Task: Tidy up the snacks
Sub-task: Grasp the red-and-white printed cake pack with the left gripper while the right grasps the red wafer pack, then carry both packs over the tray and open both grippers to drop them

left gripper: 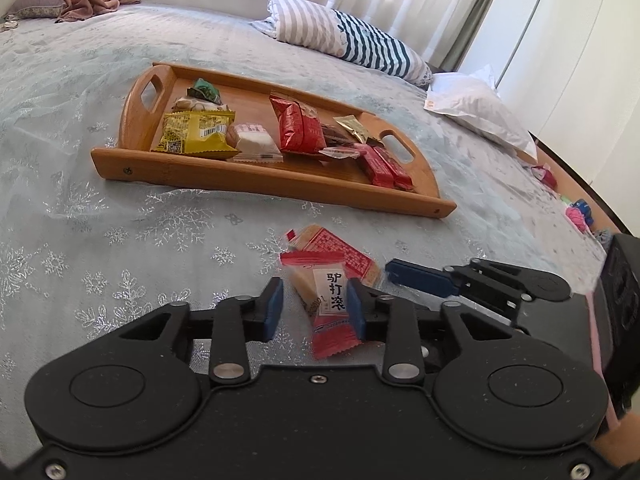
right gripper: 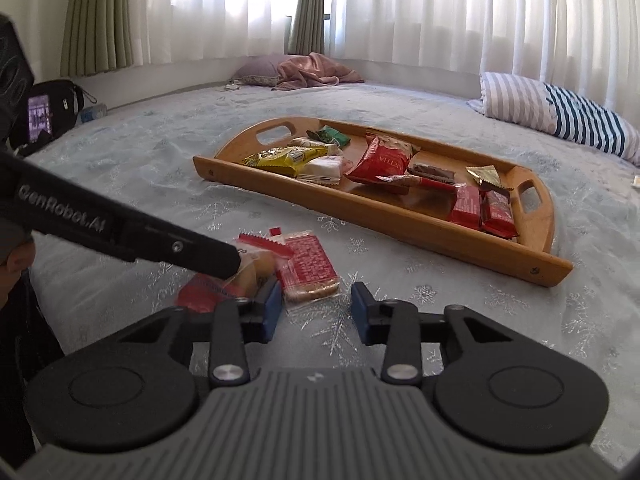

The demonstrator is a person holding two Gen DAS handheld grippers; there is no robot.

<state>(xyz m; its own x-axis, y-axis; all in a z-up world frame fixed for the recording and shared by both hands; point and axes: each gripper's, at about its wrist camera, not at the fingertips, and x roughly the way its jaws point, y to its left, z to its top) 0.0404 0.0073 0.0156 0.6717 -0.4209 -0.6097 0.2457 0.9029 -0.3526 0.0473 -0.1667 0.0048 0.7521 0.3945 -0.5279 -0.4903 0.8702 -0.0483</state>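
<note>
Two red-and-clear pastry packets lie on the bedspread in front of the wooden tray (left gripper: 260, 180) (right gripper: 400, 220). The packet with black characters (left gripper: 332, 288) stands tilted between the pads of my left gripper (left gripper: 316, 306). It leans on the right pad, with a gap at the left pad, so the gripper is open. The flat packet with red print (right gripper: 308, 266) (left gripper: 340, 252) lies just ahead of my right gripper (right gripper: 316, 312), which is open with only bedspread between its pads. In the right wrist view the left gripper's black body partly covers the first packet (right gripper: 256, 268).
The tray holds several snacks: a yellow pack (left gripper: 196, 132), a red bag (left gripper: 298, 126) and red bars (left gripper: 384, 166). A striped pillow (left gripper: 344, 36) and a white plastic bag (left gripper: 476, 108) lie behind. A black bag (right gripper: 48, 112) sits at the bed's far left edge.
</note>
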